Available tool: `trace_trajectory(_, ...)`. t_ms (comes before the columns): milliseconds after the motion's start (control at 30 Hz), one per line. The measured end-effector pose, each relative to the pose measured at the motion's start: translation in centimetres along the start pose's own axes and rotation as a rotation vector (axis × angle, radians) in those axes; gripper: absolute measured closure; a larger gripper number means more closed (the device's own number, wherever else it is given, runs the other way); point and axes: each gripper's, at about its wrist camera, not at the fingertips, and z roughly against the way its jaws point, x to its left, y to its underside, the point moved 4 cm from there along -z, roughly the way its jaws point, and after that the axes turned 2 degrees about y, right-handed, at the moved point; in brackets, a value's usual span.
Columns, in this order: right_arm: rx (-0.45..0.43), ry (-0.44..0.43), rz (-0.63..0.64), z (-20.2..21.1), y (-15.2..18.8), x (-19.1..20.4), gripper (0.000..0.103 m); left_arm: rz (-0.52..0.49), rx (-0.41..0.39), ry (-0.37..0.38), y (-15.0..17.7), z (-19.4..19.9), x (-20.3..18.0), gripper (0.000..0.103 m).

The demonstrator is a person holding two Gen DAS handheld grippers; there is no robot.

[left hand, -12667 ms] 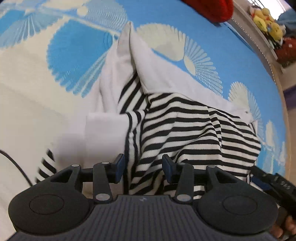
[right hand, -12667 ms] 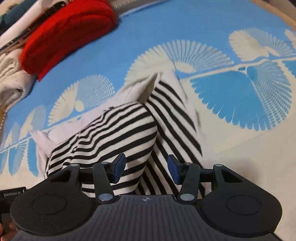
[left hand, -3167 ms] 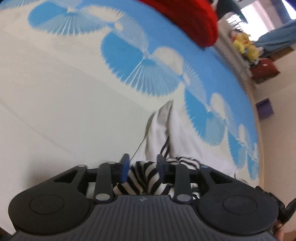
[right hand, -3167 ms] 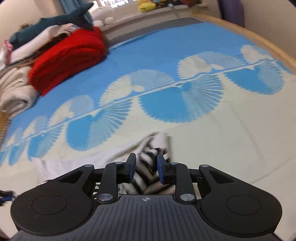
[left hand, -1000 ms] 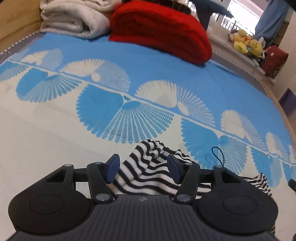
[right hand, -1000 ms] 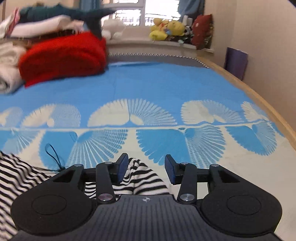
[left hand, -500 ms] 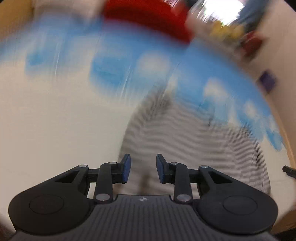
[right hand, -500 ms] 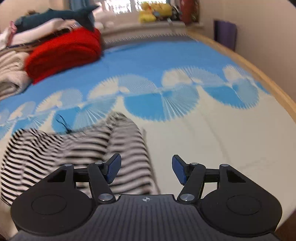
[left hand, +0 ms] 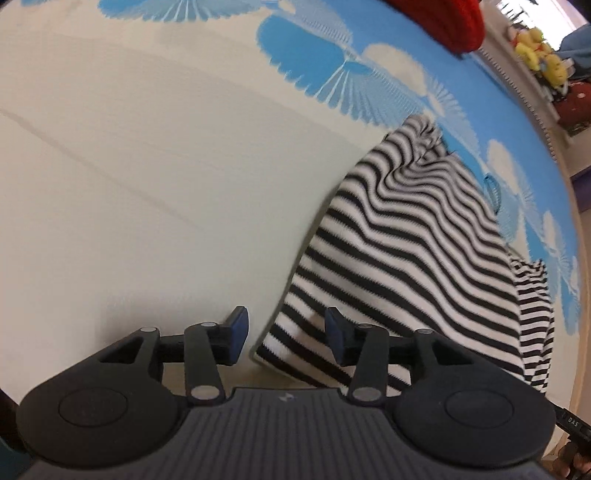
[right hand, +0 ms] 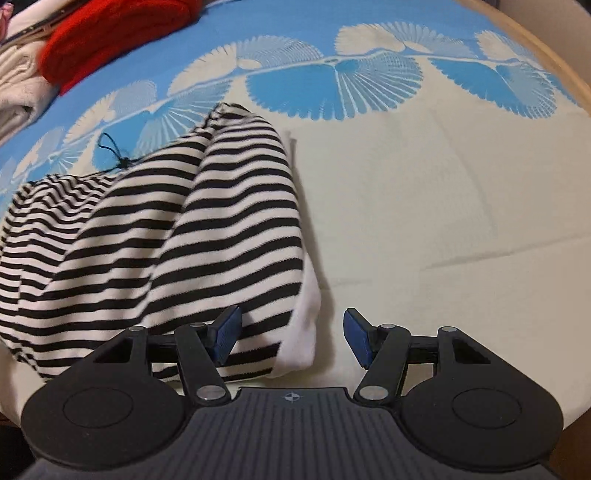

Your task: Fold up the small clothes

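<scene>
A black-and-white striped garment (left hand: 417, 251) lies spread on the cream and blue bedspread (left hand: 147, 184). My left gripper (left hand: 284, 332) is open and empty, hovering at the garment's near left corner. In the right wrist view the same garment (right hand: 192, 221) lies rumpled with a white lining edge (right hand: 306, 314) showing at its near right corner. My right gripper (right hand: 291, 336) is open and empty over that corner. A thin black cord loop (right hand: 110, 147) sticks out at the garment's far edge.
A folded red blanket (right hand: 118, 29) and pale folded laundry (right hand: 18, 92) sit at the far left of the bed. Plush toys (left hand: 539, 59) line a ledge at the far right. The bed's wooden edge (right hand: 554, 55) curves along the right.
Both grippers have dropped lower and closer to the garment's near corners. The left gripper's jaws have opened wider. The garment now lies spread flat below both grippers.
</scene>
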Motion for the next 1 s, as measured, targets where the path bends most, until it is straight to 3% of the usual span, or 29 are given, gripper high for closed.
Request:
trace_trajectory(167,0.04,0.004,-0.007,-0.7,0.0,-0.3,0.041,0.032,0.052,-0.01,0.9,-1.4,-1.0,0.056)
trace_trajectory(233,0.048,0.011,0.004,-1.0,0.0,-0.1,0.047,0.037,0.053,-0.006,1.2,-1.6,-1.5,0.072)
trace_trajectory(267,0.051,0.009,0.004,-1.0,-0.1,0.0,0.05,0.036,0.054,-0.003,1.3,-1.6,-1.7,0.091)
trace_trajectory(300,0.051,0.005,0.005,-1.1,-0.1,0.2,0.06,0.027,0.053,-0.005,1.4,-1.6,-1.9,0.102)
trace_trajectory(333,0.048,0.0,0.011,-1.0,-0.2,0.4,0.076,0.009,0.04,-0.02,1.4,-1.4,-2.1,0.102)
trace_trajectory(400,0.02,-0.009,0.021,-0.3,-0.6,0.9,0.092,-0.042,-0.041,-0.08,1.2,0.1,-2.1,0.103)
trace_trajectory(433,-0.007,-0.018,0.009,0.4,-0.9,0.8,0.095,-0.053,-0.094,-0.1,1.1,1.2,-2.0,0.103)
trace_trajectory(500,-0.078,-0.067,-0.07,2.4,-1.7,0.0,0.096,-0.028,-0.149,-0.069,1.2,2.9,-1.3,0.103)
trace_trajectory(567,-0.15,-0.129,-0.154,4.6,-2.2,-1.4,0.097,-0.017,-0.107,-0.099,1.6,2.6,-0.3,0.103)
trace_trajectory(600,-0.141,-0.114,-0.159,4.6,-2.1,-1.8,0.097,-0.011,-0.065,-0.128,1.7,1.8,0.3,0.103)
trace_trajectory(700,0.052,0.039,-0.165,1.3,-0.4,-3.0,0.1,0.029,0.054,-0.148,2.1,-0.3,1.4,0.103)
trace_trajectory(767,0.121,0.082,-0.157,-0.1,0.1,-3.2,0.1,0.01,0.062,-0.155,2.2,-0.4,0.9,0.101)
trace_trajectory(833,0.086,0.132,-0.149,0.3,-0.4,-3.2,0.099,-0.035,0.017,-0.205,1.9,0.2,0.0,0.096)
trace_trajectory(900,-0.012,0.17,-0.165,1.7,-1.4,-3.5,0.096,-0.092,-0.094,-0.258,1.5,1.6,-1.4,0.077)
trace_trajectory(1000,-0.2,0.109,-0.182,4.3,-3.0,-3.1,0.079,-0.21,-0.254,-0.219,0.8,3.5,-4.8,0.074)
